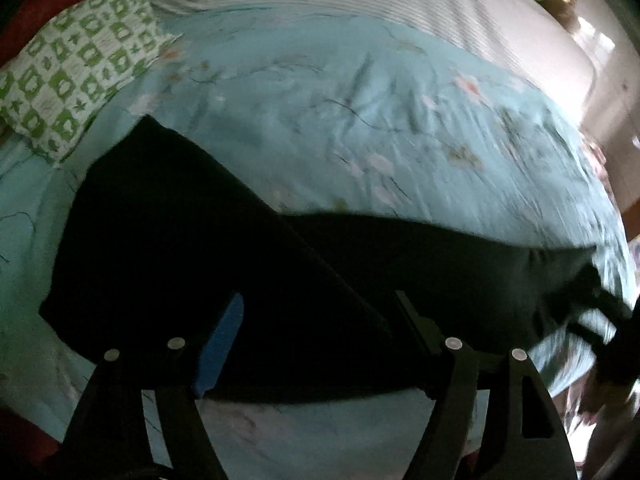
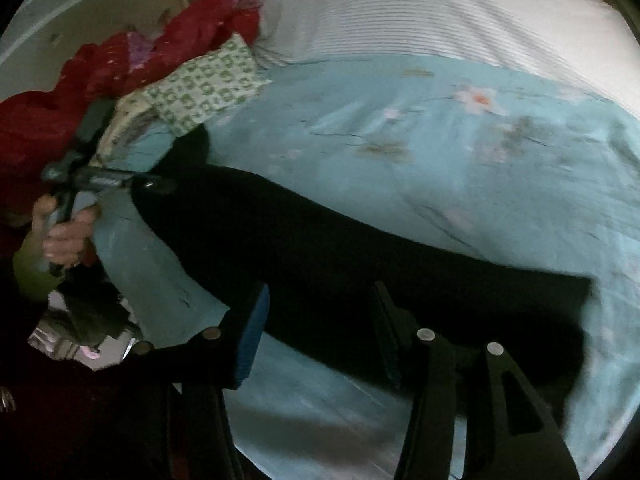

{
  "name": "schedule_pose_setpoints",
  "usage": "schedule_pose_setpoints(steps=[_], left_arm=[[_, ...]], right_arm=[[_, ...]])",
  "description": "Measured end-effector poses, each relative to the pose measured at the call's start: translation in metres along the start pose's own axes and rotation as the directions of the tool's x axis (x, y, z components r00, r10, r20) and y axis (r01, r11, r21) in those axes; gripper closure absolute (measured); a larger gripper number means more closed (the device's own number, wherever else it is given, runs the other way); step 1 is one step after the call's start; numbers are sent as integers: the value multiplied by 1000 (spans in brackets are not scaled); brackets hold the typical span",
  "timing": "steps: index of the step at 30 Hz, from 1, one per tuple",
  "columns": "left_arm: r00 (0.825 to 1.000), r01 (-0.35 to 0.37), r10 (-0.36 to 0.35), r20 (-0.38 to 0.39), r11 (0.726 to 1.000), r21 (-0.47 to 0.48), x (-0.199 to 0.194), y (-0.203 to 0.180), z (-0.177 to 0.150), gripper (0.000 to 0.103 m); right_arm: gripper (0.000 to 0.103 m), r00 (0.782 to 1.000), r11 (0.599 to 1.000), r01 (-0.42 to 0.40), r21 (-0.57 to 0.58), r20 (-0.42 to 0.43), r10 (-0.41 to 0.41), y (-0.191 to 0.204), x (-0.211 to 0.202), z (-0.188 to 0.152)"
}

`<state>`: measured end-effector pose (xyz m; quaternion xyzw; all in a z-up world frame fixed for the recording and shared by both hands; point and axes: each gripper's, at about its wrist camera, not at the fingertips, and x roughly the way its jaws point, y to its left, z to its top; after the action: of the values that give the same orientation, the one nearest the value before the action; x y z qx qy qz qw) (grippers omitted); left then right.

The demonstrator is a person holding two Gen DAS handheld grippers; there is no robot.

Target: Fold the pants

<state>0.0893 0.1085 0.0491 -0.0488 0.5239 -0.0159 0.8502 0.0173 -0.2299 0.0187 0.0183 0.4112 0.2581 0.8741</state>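
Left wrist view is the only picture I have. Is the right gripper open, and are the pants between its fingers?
Observer: Yes. The right gripper is open, and the black pants lie between its fingers.
Operator: Where does the pants' end lie on that side?
Observer: On the blue quilt, to the right of that gripper. Nothing holds it.
Operator: Can you see my left hand?
Observer: Yes. The left hand is closed around the handle of the left gripper.

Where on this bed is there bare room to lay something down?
Open blue quilt lies between the black pants and the striped sheet. It is crowded around the green checked pillow, where red bedding piles up.
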Motion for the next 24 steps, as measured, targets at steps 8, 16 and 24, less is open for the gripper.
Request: schedule_pose_setpoints(steps=[8, 16, 24], left_arm=[[967, -227, 218, -134, 972, -57, 38, 34, 69, 25], [890, -375, 366, -271, 927, 18, 94, 46, 100, 27], [918, -349, 339, -205, 937, -15, 80, 64, 83, 96]], right_arm=[[50, 985, 982, -170, -85, -11, 170, 65, 58, 38], [50, 957, 954, -286, -89, -77, 280, 105, 119, 68], [93, 937, 945, -325, -44, -153, 315, 119, 162, 69]])
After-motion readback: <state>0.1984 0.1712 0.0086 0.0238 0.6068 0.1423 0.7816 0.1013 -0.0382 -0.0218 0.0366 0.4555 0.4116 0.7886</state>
